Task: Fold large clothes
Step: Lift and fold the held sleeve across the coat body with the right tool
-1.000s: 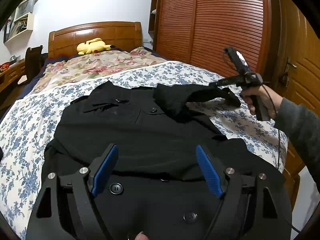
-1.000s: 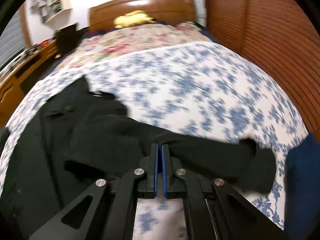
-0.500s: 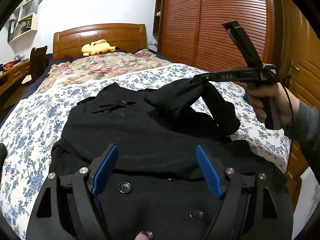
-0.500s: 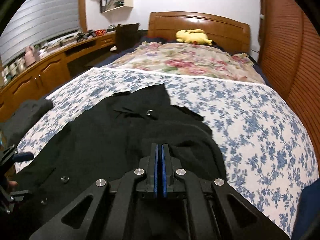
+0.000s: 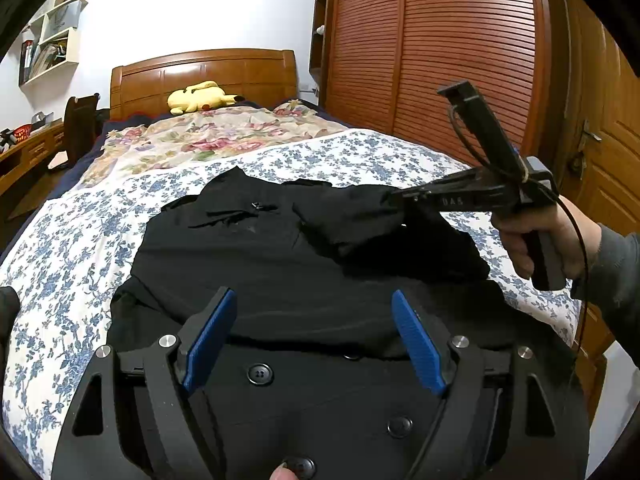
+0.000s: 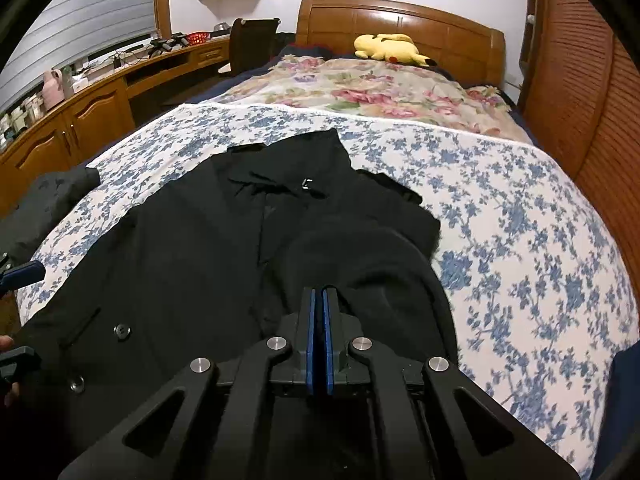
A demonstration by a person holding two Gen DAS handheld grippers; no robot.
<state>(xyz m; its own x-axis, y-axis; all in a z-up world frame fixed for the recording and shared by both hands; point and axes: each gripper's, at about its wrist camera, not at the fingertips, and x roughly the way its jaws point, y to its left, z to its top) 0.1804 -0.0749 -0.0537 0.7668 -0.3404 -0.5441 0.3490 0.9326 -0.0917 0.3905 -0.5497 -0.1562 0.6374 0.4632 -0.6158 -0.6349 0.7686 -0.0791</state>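
Folding the black coat on the bed

My right gripper (image 6: 319, 304) has its jaws clenched on the sleeve (image 5: 360, 216) and holds it over the chest of the black coat (image 5: 248, 264), which lies flat on the blue-flowered bedspread (image 6: 520, 216). My left gripper (image 5: 312, 336) hovers over the coat's buttoned front, jaws released and empty.

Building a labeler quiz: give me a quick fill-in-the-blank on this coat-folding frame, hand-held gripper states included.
1. The right hand-held gripper is shut on the black coat's ____.
2. The left hand-held gripper hangs ____ over the black coat, holding nothing.
3. The coat lies on a bedspread printed with ____ flowers.
4. A ____ plush toy lies by the headboard.

Missing words: sleeve; open; blue; yellow
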